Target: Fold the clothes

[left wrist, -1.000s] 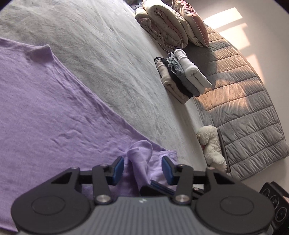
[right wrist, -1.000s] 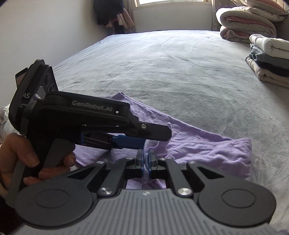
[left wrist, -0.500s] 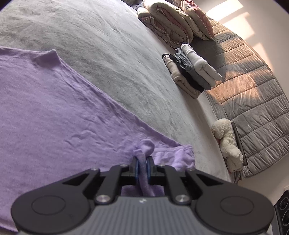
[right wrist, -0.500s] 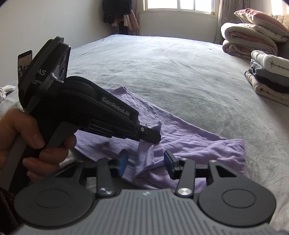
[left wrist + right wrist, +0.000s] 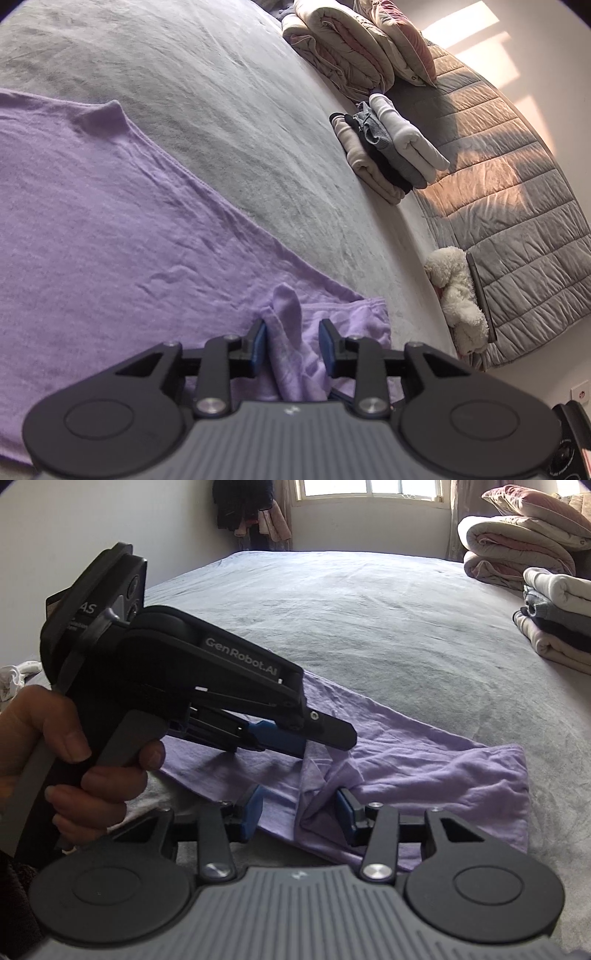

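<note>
A lilac garment [image 5: 122, 229] lies spread flat on the grey bed [image 5: 229, 110], filling the near left of the left wrist view, with its corner bunched into a raised fold right at the near edge. The left gripper [image 5: 291, 345] stands with its blue-padded fingers parted, one on each side of that upright fold; the cloth rises between them without being pinched. In the right wrist view the right gripper [image 5: 301, 812] is likewise spread wide, its pads flanking the same crumpled corner of the garment [image 5: 424, 771], which rests on the bed [image 5: 369, 620]. Just beyond it a hand [image 5: 70, 760] grips the handle of the left gripper [image 5: 295, 738], whose tips point down at the fold. At the far right of the bed sits a stack of folded clothes [image 5: 388, 147], with rolled quilts [image 5: 343, 44] behind it. A white plush toy [image 5: 458, 295] lies against the quilted grey headboard [image 5: 517, 206].
</note>
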Demonstrator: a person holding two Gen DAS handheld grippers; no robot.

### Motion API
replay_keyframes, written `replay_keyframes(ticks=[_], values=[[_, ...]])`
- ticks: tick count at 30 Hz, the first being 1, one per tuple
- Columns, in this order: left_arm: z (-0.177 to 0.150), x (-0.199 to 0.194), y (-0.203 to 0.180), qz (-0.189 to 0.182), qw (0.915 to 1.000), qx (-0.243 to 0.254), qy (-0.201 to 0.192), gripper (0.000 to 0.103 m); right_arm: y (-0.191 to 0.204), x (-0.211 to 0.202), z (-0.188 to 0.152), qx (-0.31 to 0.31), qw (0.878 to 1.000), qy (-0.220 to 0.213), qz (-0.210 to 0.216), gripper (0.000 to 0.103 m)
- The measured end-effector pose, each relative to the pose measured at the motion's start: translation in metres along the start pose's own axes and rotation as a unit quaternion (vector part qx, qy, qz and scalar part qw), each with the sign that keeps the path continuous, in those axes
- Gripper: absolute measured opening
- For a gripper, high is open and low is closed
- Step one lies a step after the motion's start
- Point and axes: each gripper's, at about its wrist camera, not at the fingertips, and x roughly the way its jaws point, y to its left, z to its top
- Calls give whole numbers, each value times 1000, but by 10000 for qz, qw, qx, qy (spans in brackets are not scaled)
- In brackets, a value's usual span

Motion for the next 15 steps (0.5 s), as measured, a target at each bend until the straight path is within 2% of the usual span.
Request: replay_keyframes(ticks=[15], values=[[1,-4,4,77,9999,-106,10,29,20,2,-5,-700,9973,-39,-223,34]])
